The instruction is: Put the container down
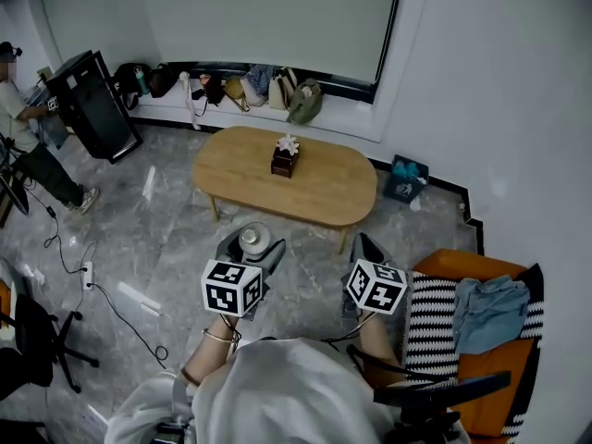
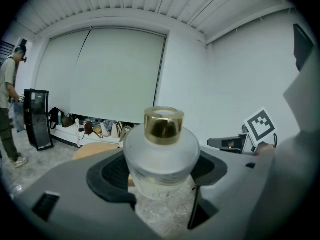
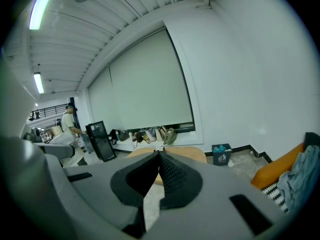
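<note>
Container [image 2: 159, 149]: frosted glass bottle with a gold collar, carried upright in the left tool [image 2: 162, 176]. The two jaws are spread to the width of the bottle and their dark pads press on either side of its rounded body, below the shoulder. That hold probably suits the shape, since the belly gives the pads the broadest bearing and the open neck is kept uppermost. Position: in the air in front of the person, over the marble floor [image 1: 166, 229] and near the long edge of the surface [image 1: 319, 192], not yet above it. Status, as judged: carrying stage, with the set-down itself not begun. The surface, an oval wooden top on short legs, is the likeliest resting place, being the nearest level spot ahead. Right tool [image 3: 159, 156]: jaws closed together with nothing between them, held beside the left tool and apart from the bottle. It seems idle because one grip is enough for so small a load. On the surface: small dark box [image 1: 285, 162] topped with a white flower, near the middle, with bare wood on all sides of it for the bottle. Surroundings: orange seat [image 1: 481, 363] with a striped cushion [image 1: 427, 317] to the right, and a blue bin [image 1: 405, 179] by the wall. Handling note: a smooth, rounded glass body may slip if the grip eases before the base is down.
</note>
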Available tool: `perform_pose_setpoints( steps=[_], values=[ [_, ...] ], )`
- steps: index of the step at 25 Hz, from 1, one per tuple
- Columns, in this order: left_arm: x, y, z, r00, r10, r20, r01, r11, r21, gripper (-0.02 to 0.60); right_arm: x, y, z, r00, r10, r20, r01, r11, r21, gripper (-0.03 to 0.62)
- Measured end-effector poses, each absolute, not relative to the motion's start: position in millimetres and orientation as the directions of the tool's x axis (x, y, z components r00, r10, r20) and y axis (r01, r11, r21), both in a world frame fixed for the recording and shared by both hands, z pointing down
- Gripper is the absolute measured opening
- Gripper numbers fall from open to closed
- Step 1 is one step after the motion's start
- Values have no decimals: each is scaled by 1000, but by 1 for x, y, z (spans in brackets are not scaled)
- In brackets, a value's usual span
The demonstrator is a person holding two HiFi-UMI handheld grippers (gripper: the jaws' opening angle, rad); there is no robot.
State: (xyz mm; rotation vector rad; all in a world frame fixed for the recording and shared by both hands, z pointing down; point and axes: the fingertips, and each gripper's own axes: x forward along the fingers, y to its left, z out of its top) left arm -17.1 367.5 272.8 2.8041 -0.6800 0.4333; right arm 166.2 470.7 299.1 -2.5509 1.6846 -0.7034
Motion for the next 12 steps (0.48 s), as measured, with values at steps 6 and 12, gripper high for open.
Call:
perform_pose_setpoints(
  steps=[6,12],
  values=[
    [-15,348,278,836,-427,343,-498,-854,150,339,173,453,310,301,-872,386,-876,-413,-250,23],
    [-16,318,285,823,-455,338,-530,-830,172,339,176,428,316,283,-870,404,-889,-396,-230,23]
  ],
)
